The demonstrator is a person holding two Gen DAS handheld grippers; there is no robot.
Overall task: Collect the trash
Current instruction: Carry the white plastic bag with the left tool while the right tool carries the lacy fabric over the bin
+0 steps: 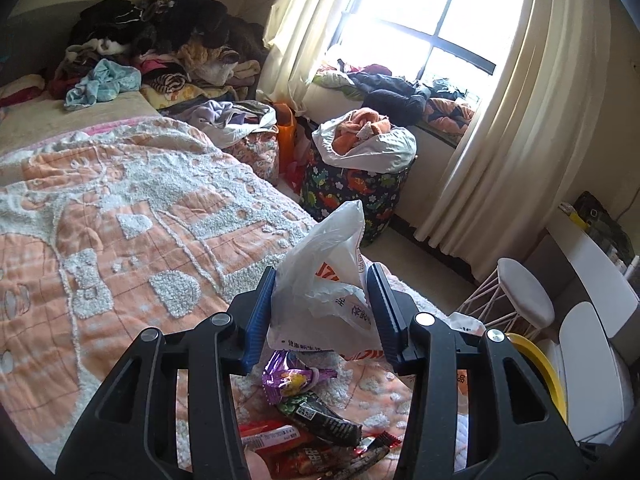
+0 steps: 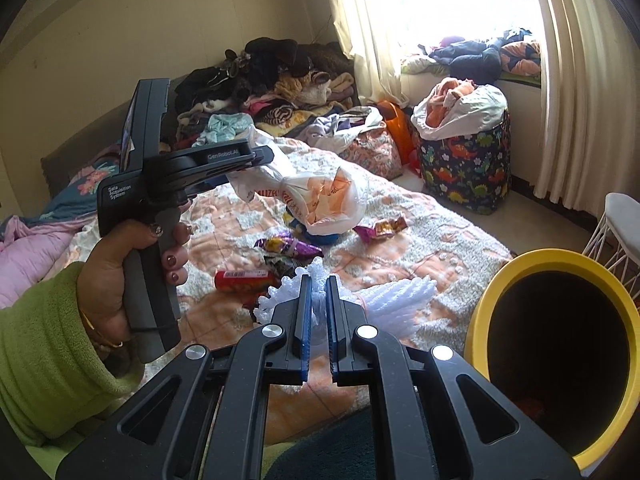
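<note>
Both claws grip: our right claw [image 2: 317, 312] pinches foam netting [image 2: 400, 300], left claw [image 1: 324, 304] a bag [image 1: 320, 280]. Wrappers [image 2: 288, 246] remain on bed [image 2: 440, 240]; bin [image 2: 560, 360] near right.

Your left gripper [image 1: 322, 312] hides the lower part of the plastic bag [image 1: 324, 276]; print on it too crumpled to read. Under the linkage, the red wrapper [image 1: 272, 436] is cut by the bottom edge of left wrist view. Yellow bin [image 2: 492, 296] runs off the right and bottom edge in right wrist view; inside too dark to tell contents. White foam net [image 2: 400, 296] is partly behind your right gripper [image 2: 319, 312]. Your sleeve [image 2: 44, 352] is cut at the left edge. Window [image 1: 420, 12] blown out, nothing readable beyond the glass.
</note>
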